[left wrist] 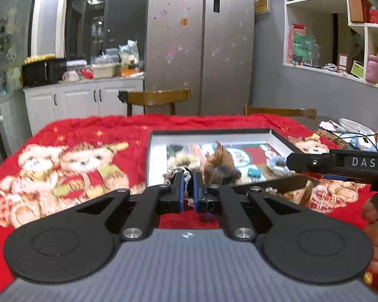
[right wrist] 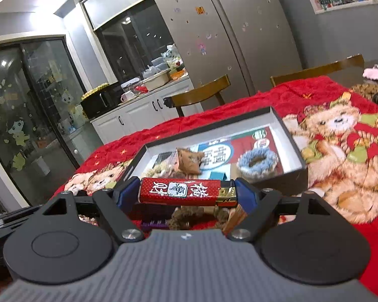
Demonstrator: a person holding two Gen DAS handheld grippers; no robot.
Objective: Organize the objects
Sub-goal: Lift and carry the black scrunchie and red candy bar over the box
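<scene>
My right gripper [right wrist: 186, 193] is shut on a red lighter [right wrist: 179, 191], held lengthways between the blue pads, just in front of the shallow black box [right wrist: 293, 136]. The box holds a blue knitted scrunchie [right wrist: 258, 162], a brown fuzzy hair piece [right wrist: 189, 162] and a teal clip [right wrist: 218, 176]. My left gripper [left wrist: 189, 188] is shut on a black-and-white lace scrunchie [left wrist: 175, 172] at the near edge of the box [left wrist: 209, 132]. One finger [left wrist: 300, 162] of the right gripper reaches in from the right.
A red teddy-bear cloth [left wrist: 75, 171] covers the table. Loose near the box's front lie a purple clip [right wrist: 155, 224], a brown fuzzy item [right wrist: 189, 220] and a wooden piece [right wrist: 235, 220]. Two wooden chairs [left wrist: 158, 98] stand behind. Dishes and cables [left wrist: 357, 133] crowd the far right.
</scene>
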